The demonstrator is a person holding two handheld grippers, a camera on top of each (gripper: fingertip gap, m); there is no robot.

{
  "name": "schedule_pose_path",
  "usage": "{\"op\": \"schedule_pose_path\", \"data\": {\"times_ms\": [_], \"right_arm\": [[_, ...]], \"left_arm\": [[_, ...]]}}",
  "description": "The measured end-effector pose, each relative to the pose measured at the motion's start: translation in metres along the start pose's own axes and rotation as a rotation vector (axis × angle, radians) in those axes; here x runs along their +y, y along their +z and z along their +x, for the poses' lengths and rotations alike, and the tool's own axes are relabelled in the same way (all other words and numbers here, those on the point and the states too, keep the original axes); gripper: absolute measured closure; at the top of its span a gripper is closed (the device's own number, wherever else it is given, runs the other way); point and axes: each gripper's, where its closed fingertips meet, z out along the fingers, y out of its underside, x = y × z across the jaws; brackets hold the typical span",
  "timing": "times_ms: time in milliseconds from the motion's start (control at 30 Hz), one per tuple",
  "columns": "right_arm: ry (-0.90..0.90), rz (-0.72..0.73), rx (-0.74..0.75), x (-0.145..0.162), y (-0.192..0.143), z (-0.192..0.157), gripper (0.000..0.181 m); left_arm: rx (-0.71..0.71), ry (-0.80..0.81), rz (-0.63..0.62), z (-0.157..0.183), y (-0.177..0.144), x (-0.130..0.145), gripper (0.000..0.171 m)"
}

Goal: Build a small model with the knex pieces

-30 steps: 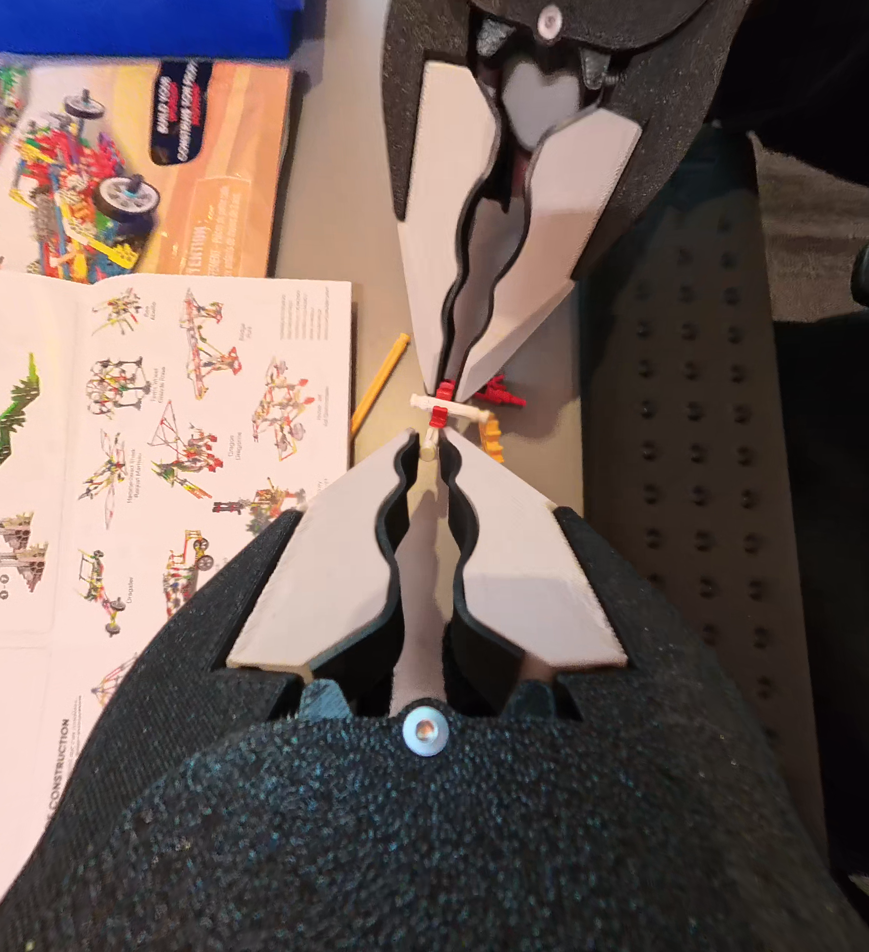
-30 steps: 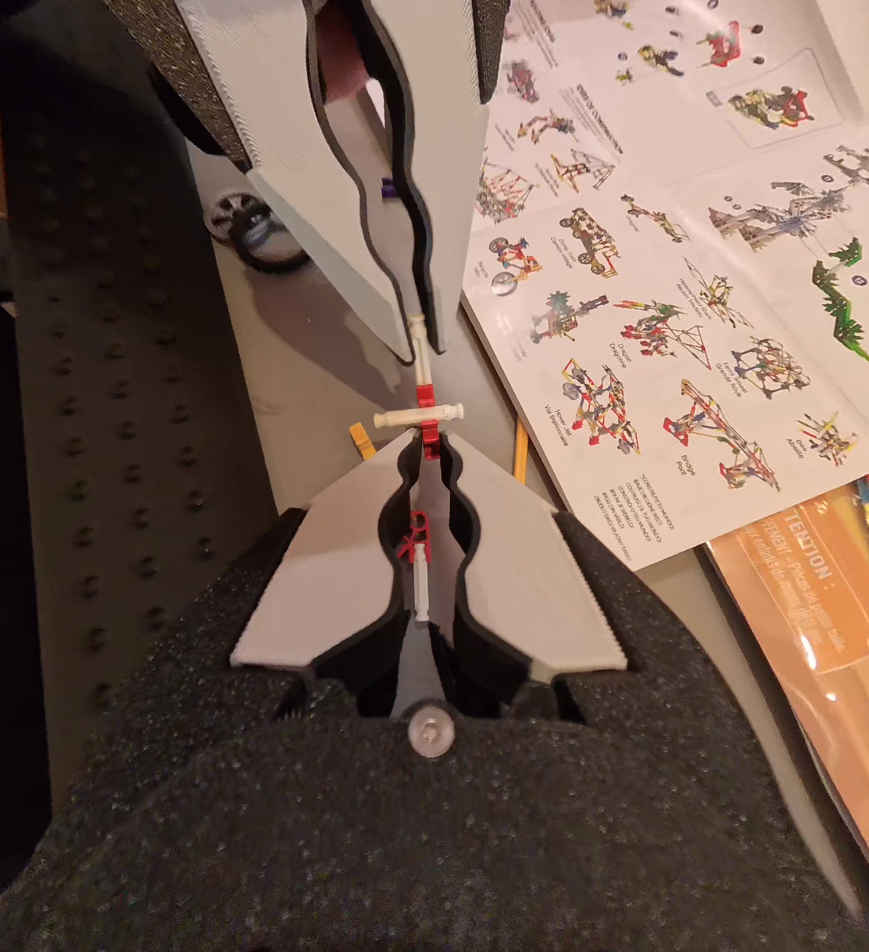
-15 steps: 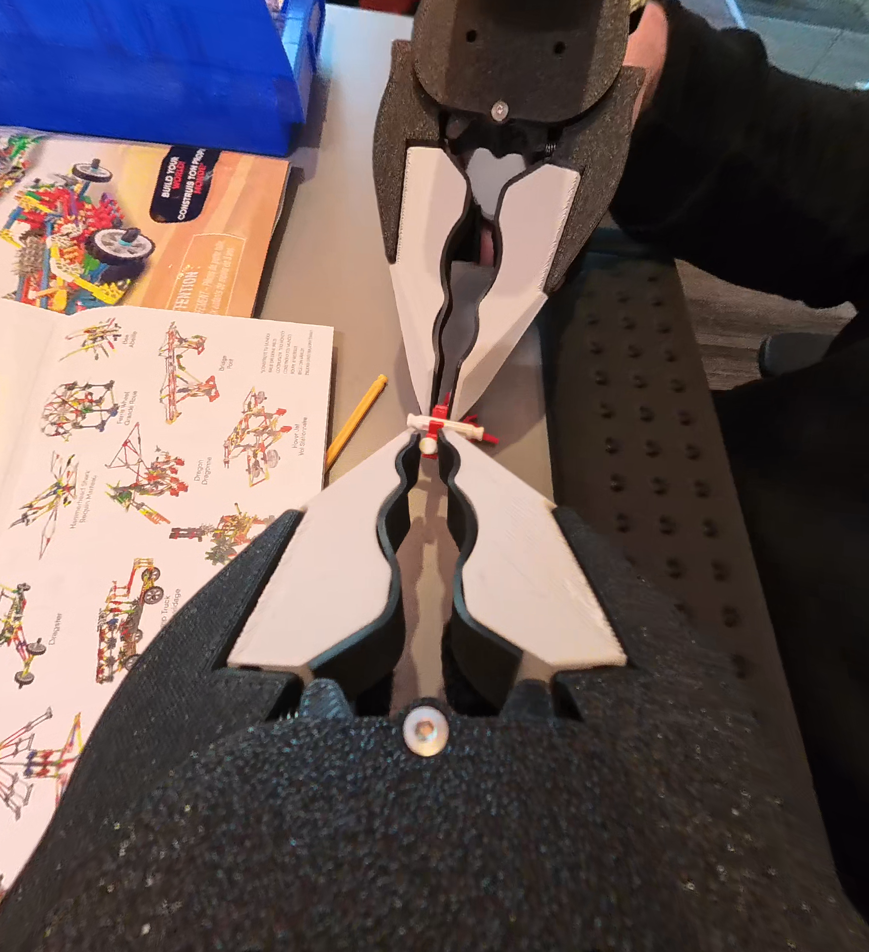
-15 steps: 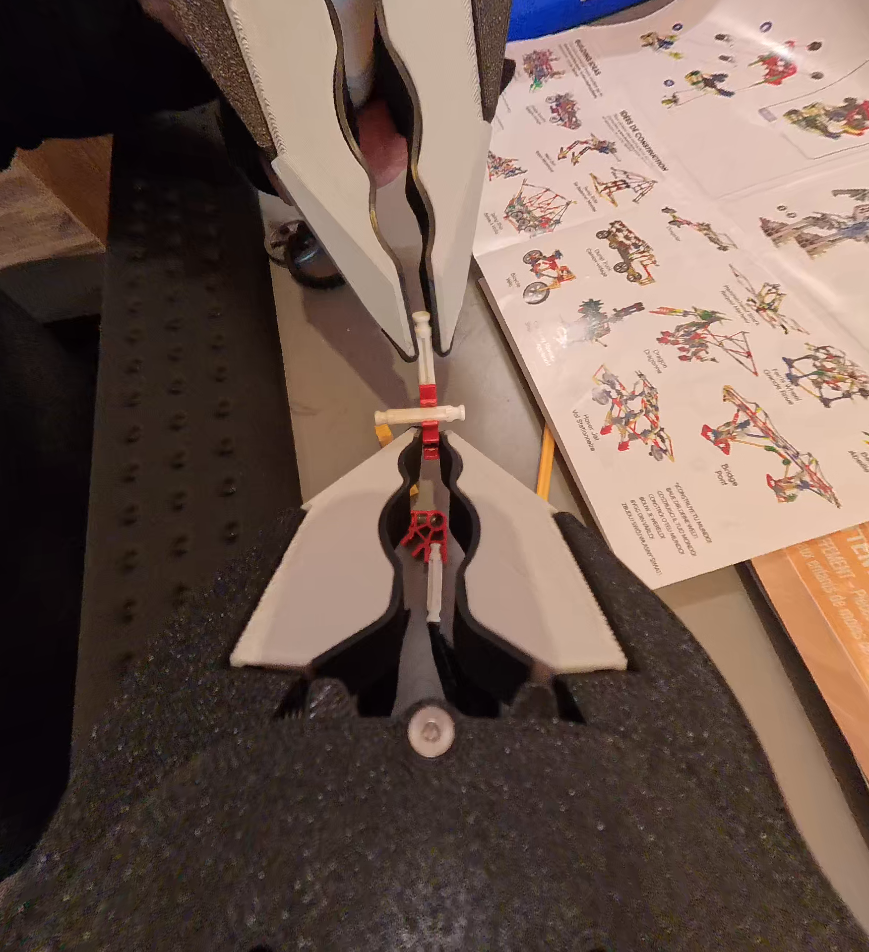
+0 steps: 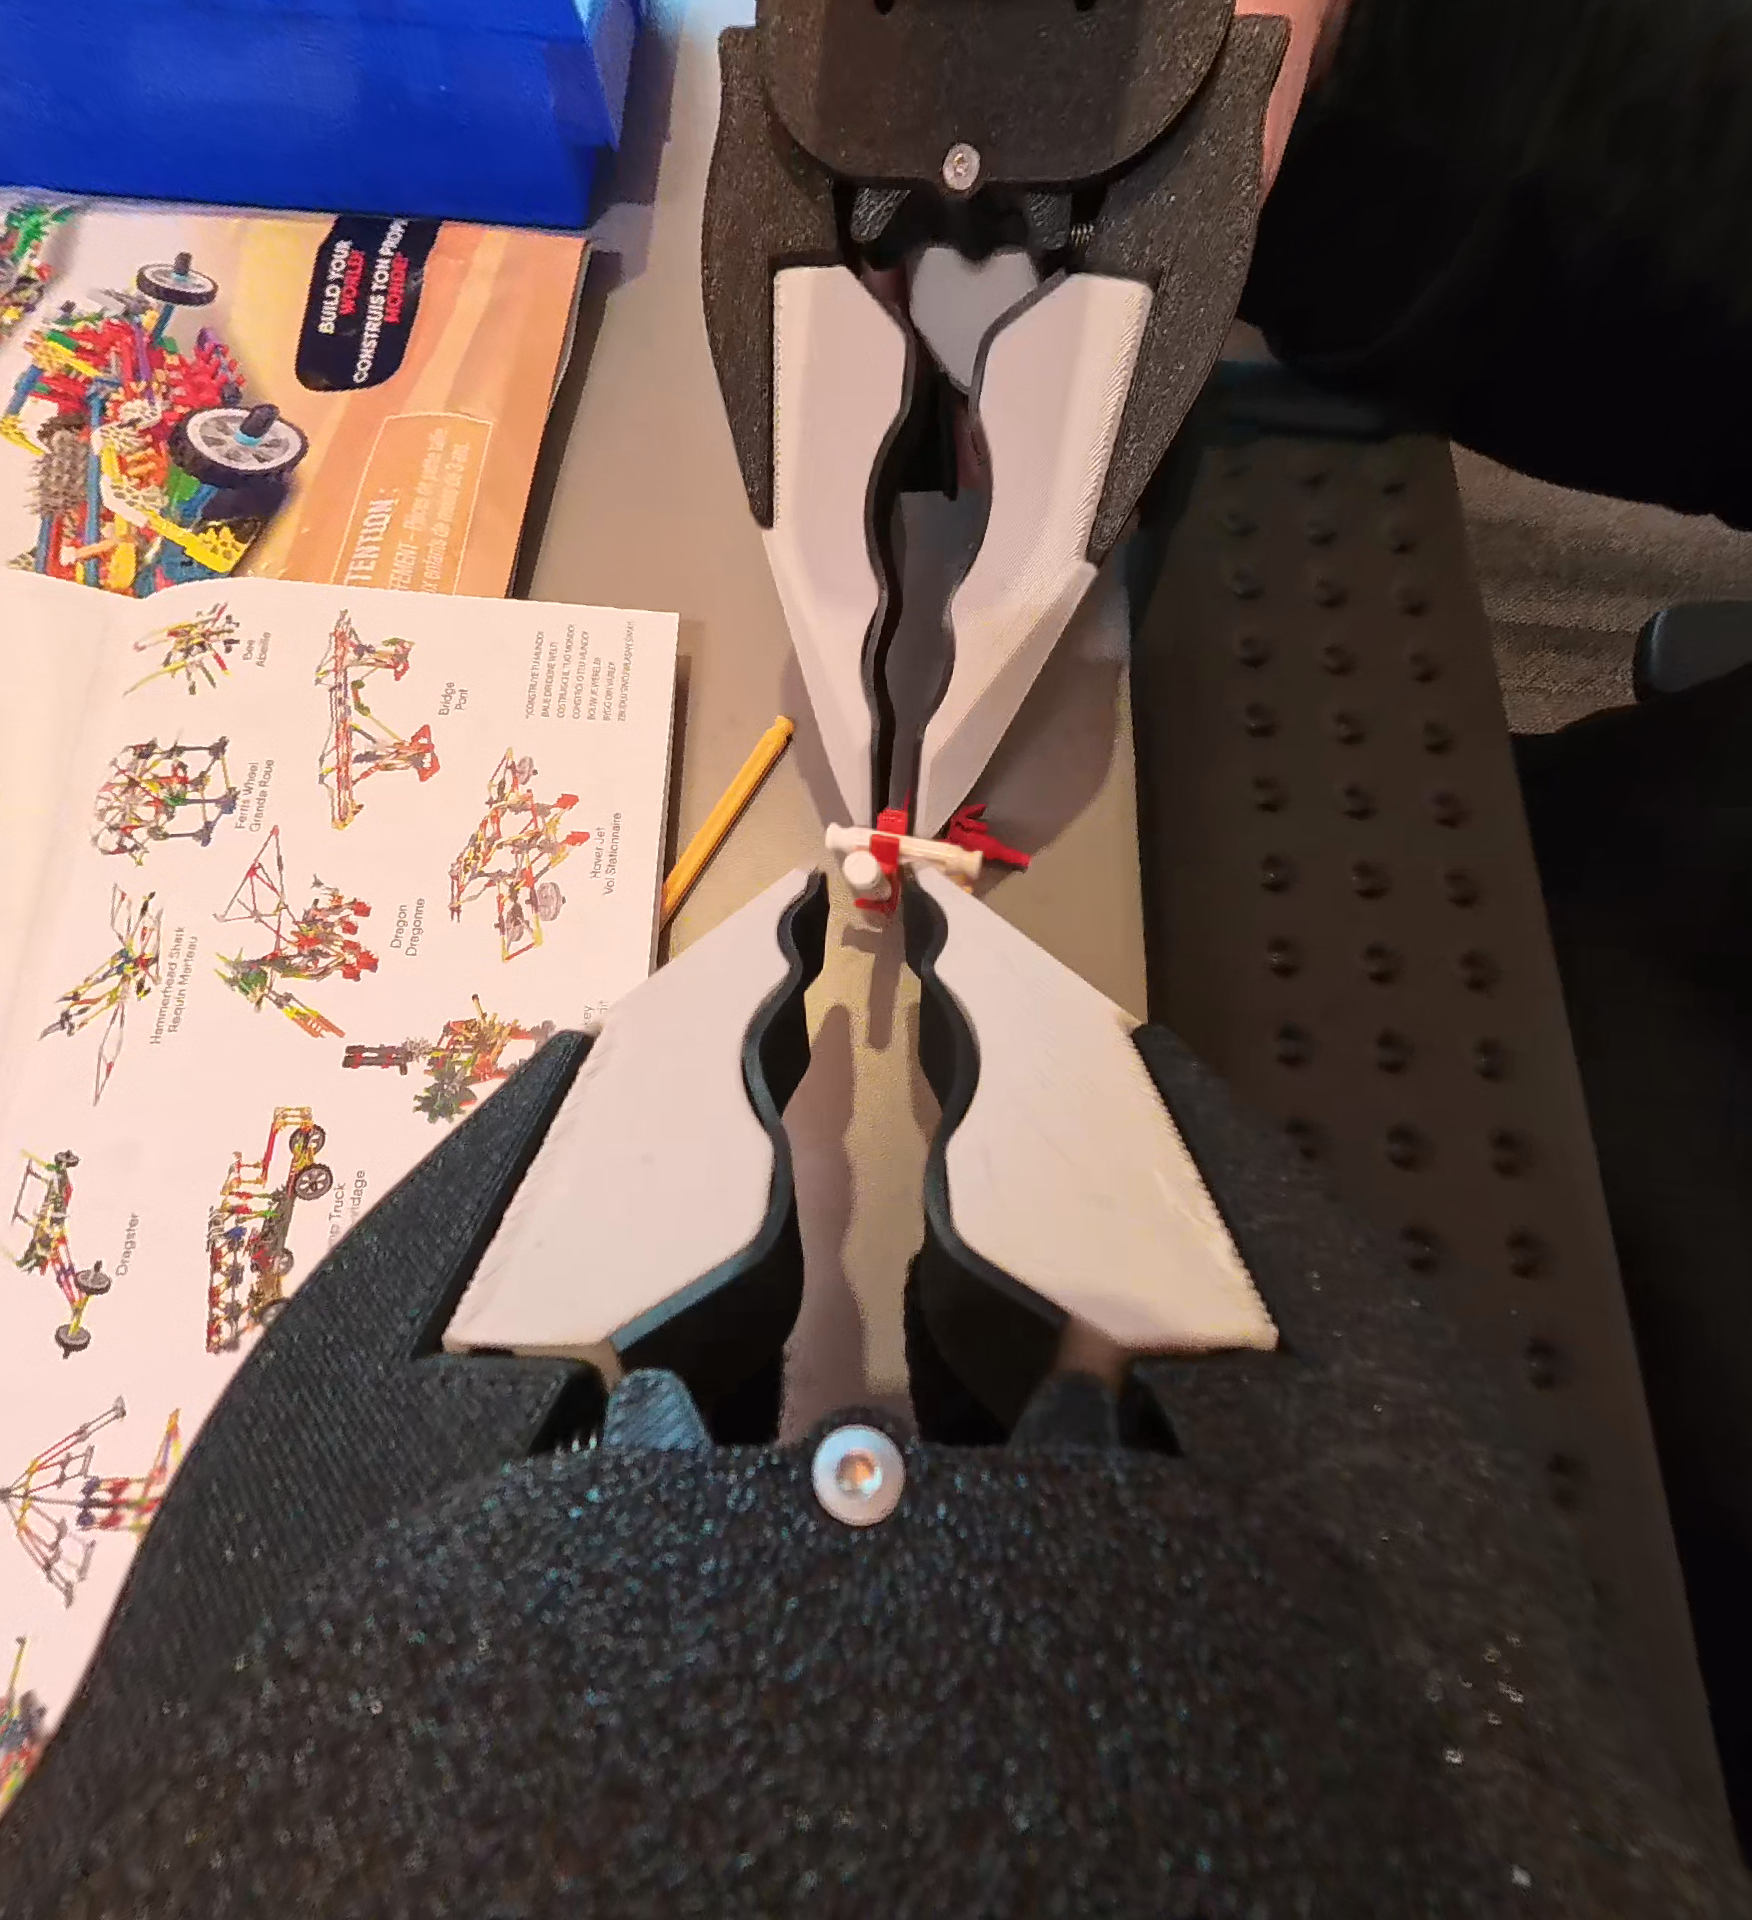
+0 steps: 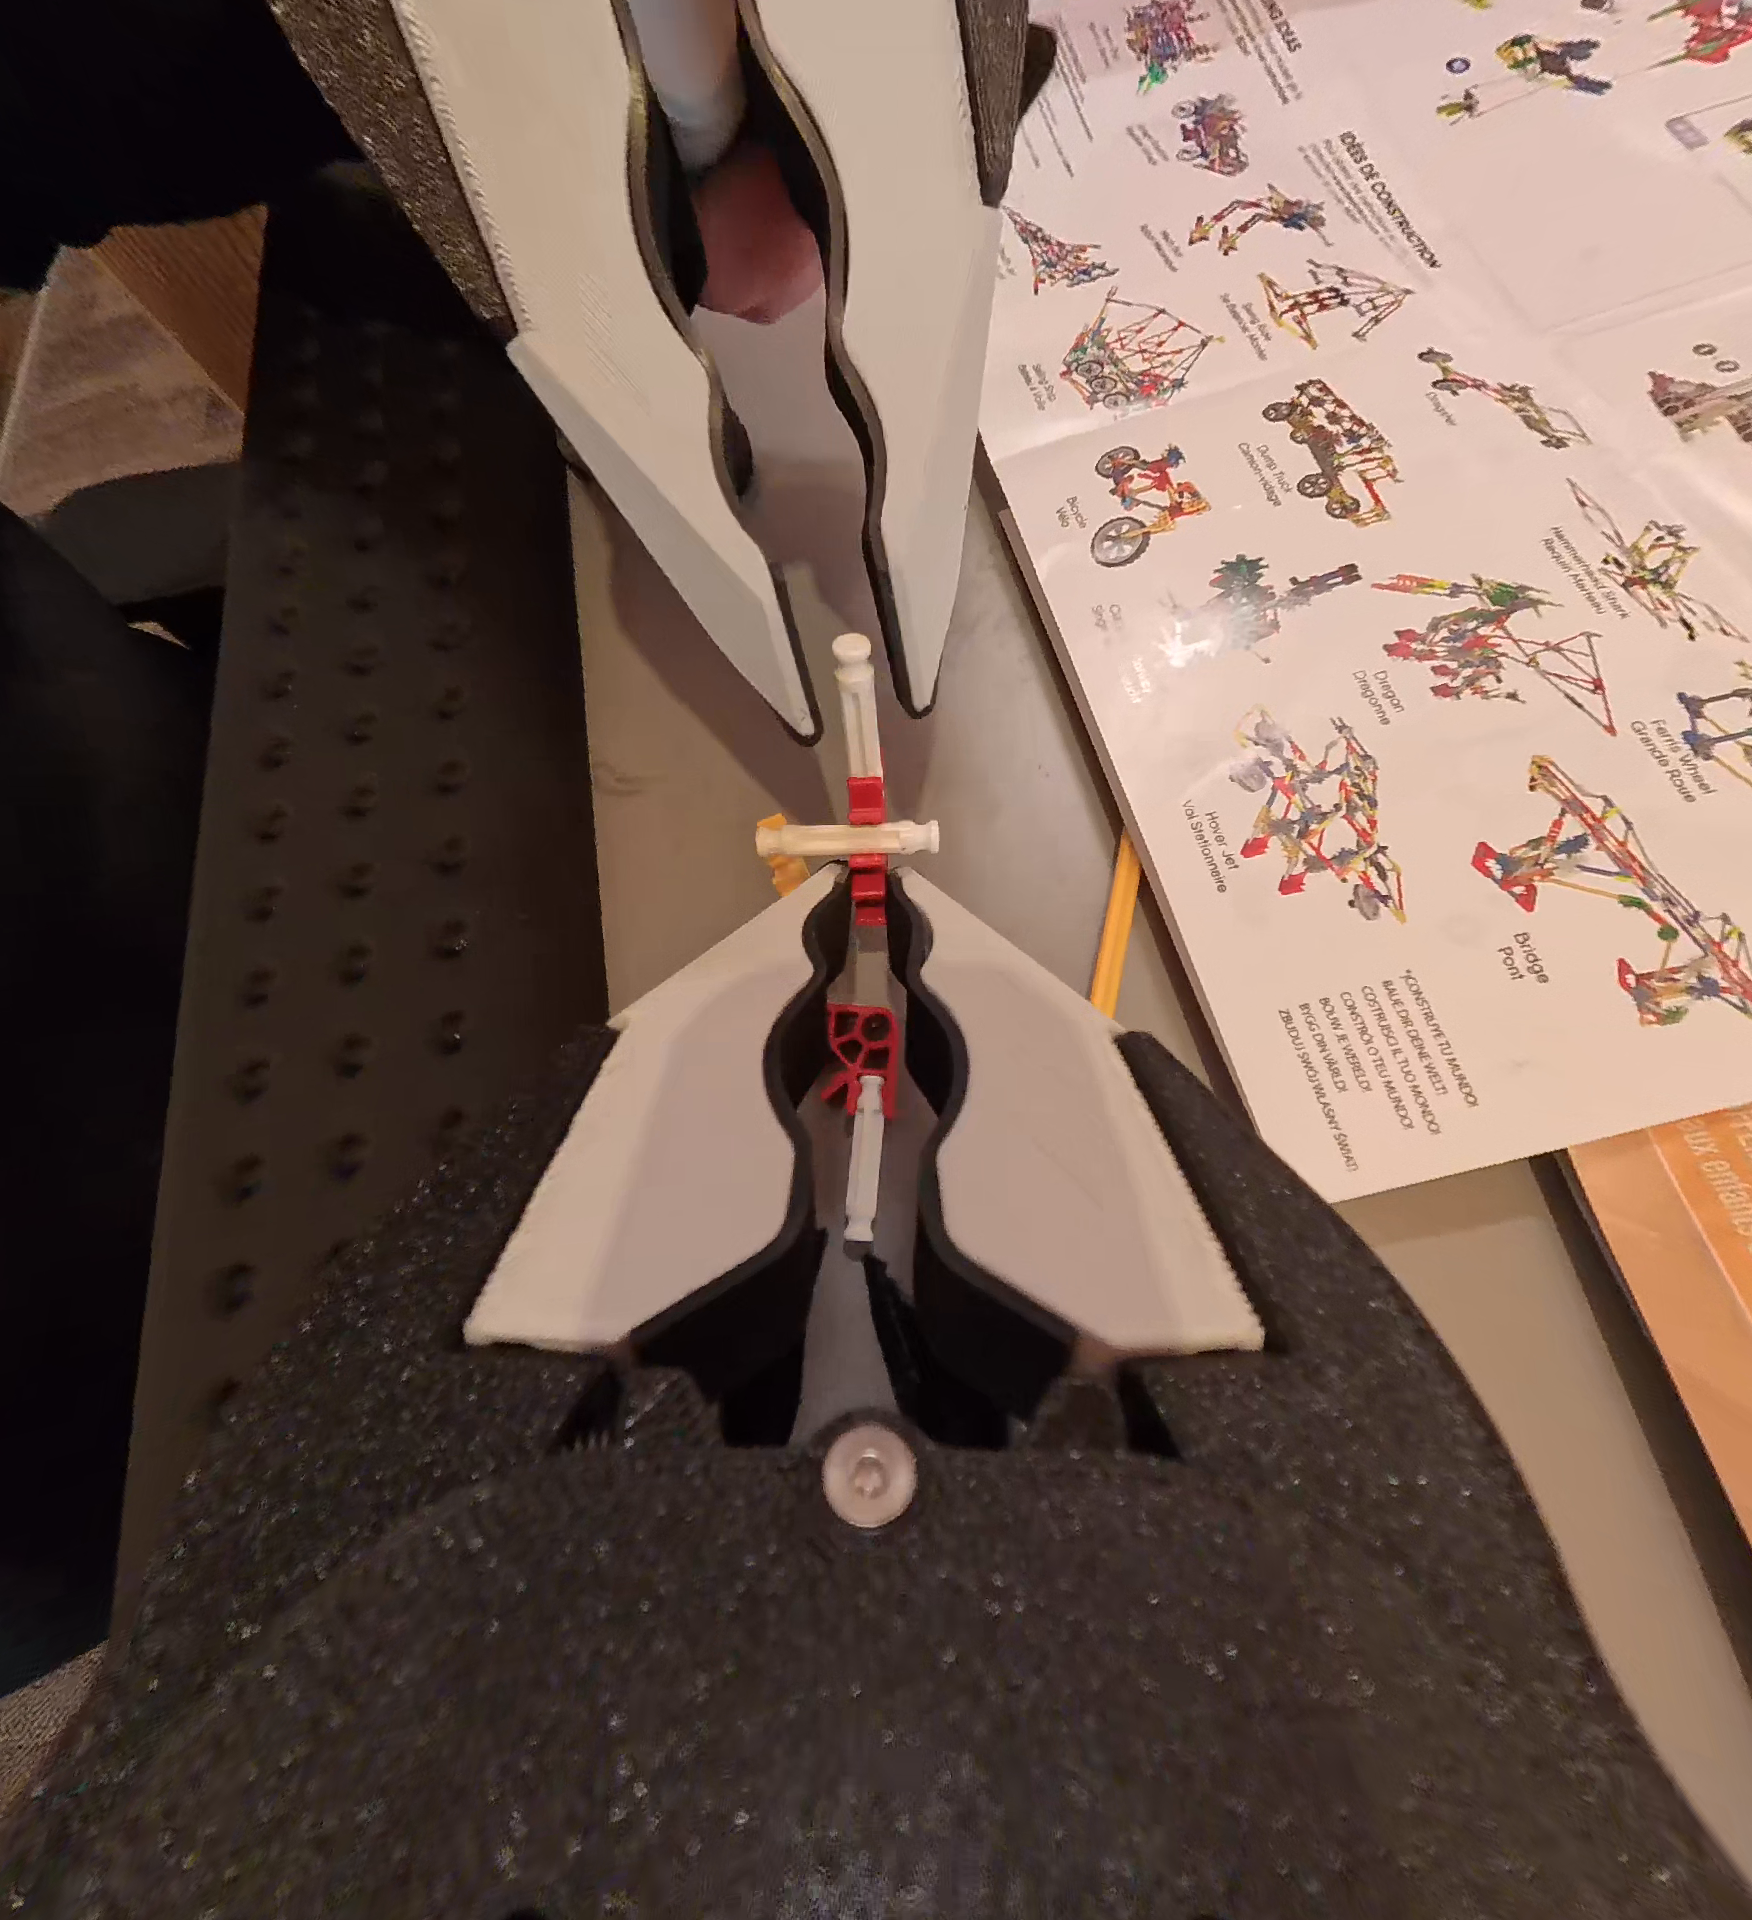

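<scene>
A small assembly [image 6: 856,831] of white rods and red connectors hangs between the two grippers, above the grey table. My right gripper [image 6: 864,883] is shut on its lower red connector [image 6: 861,894]. Another red connector [image 6: 859,1044] and a white rod [image 6: 867,1153] run back between its fingers. My left gripper [image 5: 867,878] faces it tip to tip. Its jaws stand a little apart around the end of the upright white rod [image 6: 851,675], with a gap on both sides. The assembly [image 5: 898,852] and the right gripper [image 5: 898,805] also show in the left wrist view, and the left gripper [image 6: 856,717] in the right wrist view.
An open instruction sheet [image 5: 280,883] and an orange printed booklet [image 5: 332,416] lie on the table, with a blue bin [image 5: 280,94] behind them. A yellow rod [image 5: 726,810] and a loose red piece [image 5: 991,844] lie under the grippers. A black perforated strip [image 5: 1350,935] borders the table. A dark sleeve [image 5: 1526,208] is behind the right gripper. Only a small space, under 4 cm, lies between the two pairs of fingers.
My left gripper's jaws have parted and let go of the white rod end. The right gripper still holds the assembly in about the same place.
</scene>
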Motion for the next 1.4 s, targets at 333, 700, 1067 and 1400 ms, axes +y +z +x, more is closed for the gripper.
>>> {"op": "schedule_pose_path", "data": {"times_ms": [333, 700, 1067, 1400], "right_arm": [[0.011, -0.017, -0.021, 0.005, -0.001, 0.003, 0.160], [-0.004, -0.033, -0.038, 0.017, -0.004, 0.003, 0.166], [-0.020, -0.022, -0.053, 0.020, -0.006, 0.002, 0.166], [-0.053, -0.030, -0.043, 0.021, -0.006, -0.001, 0.166]], "left_arm": [[-0.007, 0.006, -0.026, 0.002, 0.004, 0.004, 0.169], [-0.047, 0.003, -0.169, 0.002, 0.011, 0.011, 0.169], [-0.061, -0.023, -0.233, 0.006, 0.010, 0.006, 0.169], [-0.106, -0.024, -0.287, 0.011, 0.017, 0.007, 0.169]]}}
